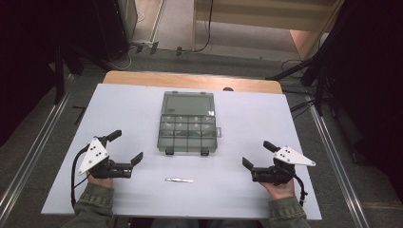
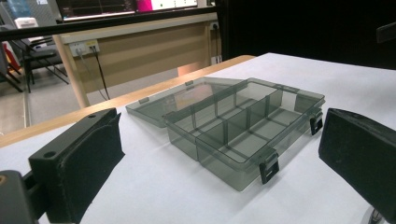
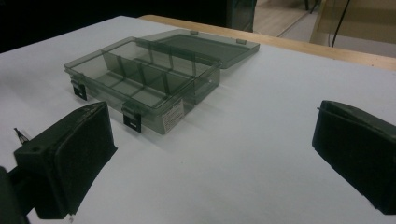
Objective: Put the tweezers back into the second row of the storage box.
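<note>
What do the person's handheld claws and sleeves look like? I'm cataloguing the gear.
Each claw, left and right, is black with two padded jaws, a pale three-cornered plate with dark dots on top, and a trailing black cable. The sleeves are olive green.

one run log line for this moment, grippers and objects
left gripper: open | right gripper: open | smoky clear plastic compartment box: lid open, untouched | small silver metal tool: on table

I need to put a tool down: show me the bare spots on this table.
Bare white table lies left and right of the open organizer box. The near edge is tighter: a small metal tool lies between the left gripper and right gripper.
</note>
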Demonstrator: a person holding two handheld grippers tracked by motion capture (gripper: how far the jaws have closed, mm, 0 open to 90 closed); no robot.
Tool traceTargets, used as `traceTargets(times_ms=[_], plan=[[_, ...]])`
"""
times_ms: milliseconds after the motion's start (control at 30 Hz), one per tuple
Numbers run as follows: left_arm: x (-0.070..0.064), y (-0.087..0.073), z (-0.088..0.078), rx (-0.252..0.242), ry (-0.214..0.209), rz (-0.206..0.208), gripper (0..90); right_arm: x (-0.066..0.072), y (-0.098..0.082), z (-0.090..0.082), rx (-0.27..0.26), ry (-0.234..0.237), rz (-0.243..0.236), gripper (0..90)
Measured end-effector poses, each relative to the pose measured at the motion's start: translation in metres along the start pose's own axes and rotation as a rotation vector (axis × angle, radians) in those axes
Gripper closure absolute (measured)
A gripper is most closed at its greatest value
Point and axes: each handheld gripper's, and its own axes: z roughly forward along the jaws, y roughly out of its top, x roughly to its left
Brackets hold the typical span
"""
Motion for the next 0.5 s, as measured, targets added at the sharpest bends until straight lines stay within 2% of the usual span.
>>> traceTargets(times_ms=[33,233,500], plan=[[0.000,0.000,0.000,0.001,0.000,0.000,0.0,0.002,0.001,0.002,0.017,0.003,-0.006,0.0],[0.000,0.000,0.000,0.000,0.001,0.001,0.0,0.010,0.007,0.008,0.039,0.028,-0.036,0.0],[0.000,0.001,-0.002,-0.007,0.002,0.000,0.0,0.028,0.017,0.020,0.082,0.082,-0.090,0.0]])
